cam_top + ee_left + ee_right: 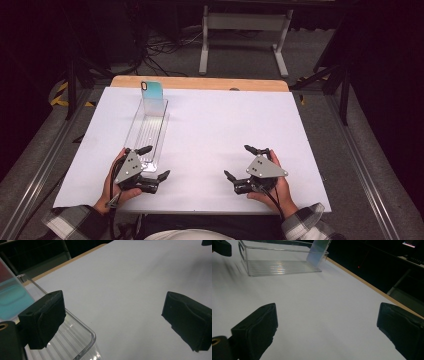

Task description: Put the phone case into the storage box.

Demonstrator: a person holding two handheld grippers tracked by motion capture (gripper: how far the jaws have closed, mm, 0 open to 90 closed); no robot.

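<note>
The left gripper (148, 162), jaws apart, hovers at the near rim of the clear tray (136, 131); the right gripper (241, 161), jaws apart, sits over bare white table (225, 120)

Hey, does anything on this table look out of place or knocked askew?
One thing: the phone case isn't lying flat. It stands tilted at the far end of the clear tray, propped against the end wall. Nothing looks spilled or broken. The left gripper and right gripper are both open and hold nothing.

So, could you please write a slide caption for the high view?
Two open grippers, left and right, rest on a white table beside a clear tray holding a phone.
</note>
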